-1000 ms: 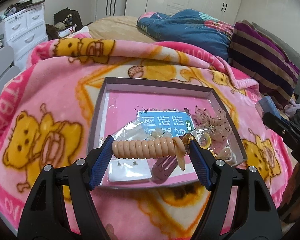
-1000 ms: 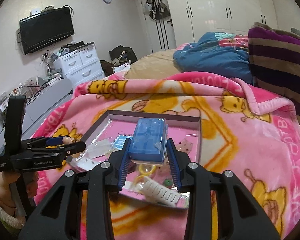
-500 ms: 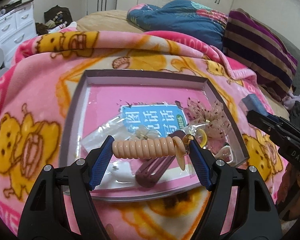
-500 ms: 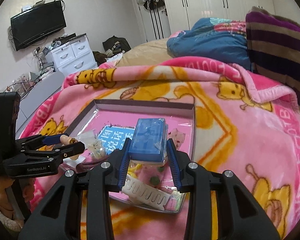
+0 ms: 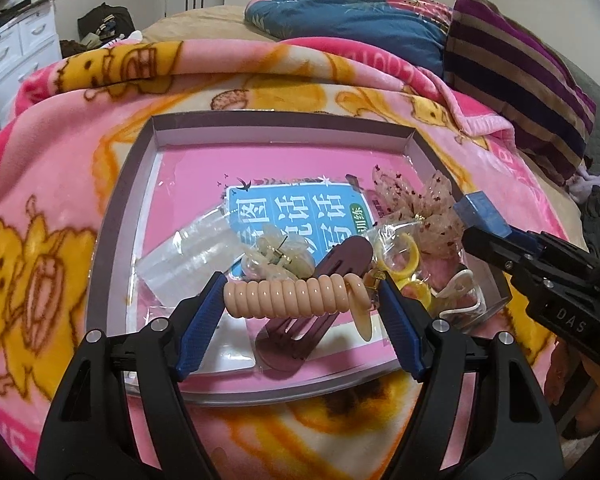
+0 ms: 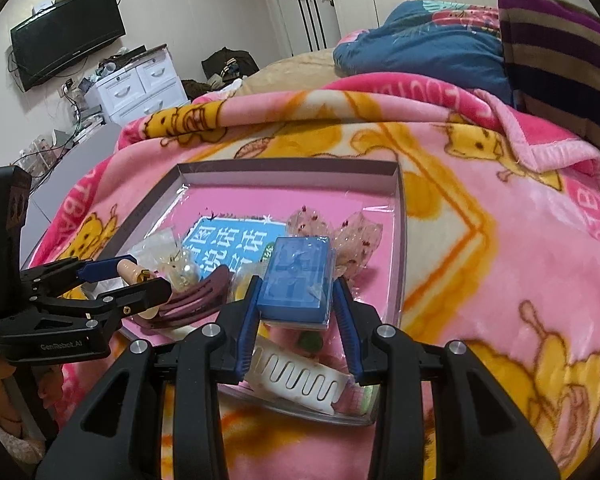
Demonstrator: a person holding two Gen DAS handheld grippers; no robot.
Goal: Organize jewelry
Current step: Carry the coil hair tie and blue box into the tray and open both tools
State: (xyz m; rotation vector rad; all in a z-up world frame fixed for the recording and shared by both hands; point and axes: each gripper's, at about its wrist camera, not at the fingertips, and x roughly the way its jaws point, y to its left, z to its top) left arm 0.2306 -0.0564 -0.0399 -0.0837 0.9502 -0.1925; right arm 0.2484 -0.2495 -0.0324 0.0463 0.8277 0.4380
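My left gripper (image 5: 302, 300) is shut on a peach spiral hair tie (image 5: 296, 298), stretched between its blue pads just above the near part of the shallow tray (image 5: 284, 122). My right gripper (image 6: 296, 304) is shut on a small blue box (image 6: 298, 280) over the tray's near right corner. It also shows at the right of the left wrist view as the right gripper (image 5: 496, 240). Inside the tray lie a blue booklet (image 5: 296, 216), a maroon hair clip (image 5: 320, 280), a clear bag (image 5: 188, 252), a sheer bow (image 5: 416, 208), yellow rings (image 5: 400, 260) and a white comb clip (image 6: 300, 376).
The tray rests on a pink bear-print blanket (image 6: 500, 248) over a bed. A striped pillow (image 6: 560, 60) and blue bedding (image 6: 420, 44) lie behind. White drawers (image 6: 136, 88) and a wall TV (image 6: 68, 36) stand at the far left. A hand (image 6: 4, 400) holds the left gripper's handle.
Both grippers have come down and closer over the tray, which looks larger now. Each still holds its object, the hair tie and the blue box.
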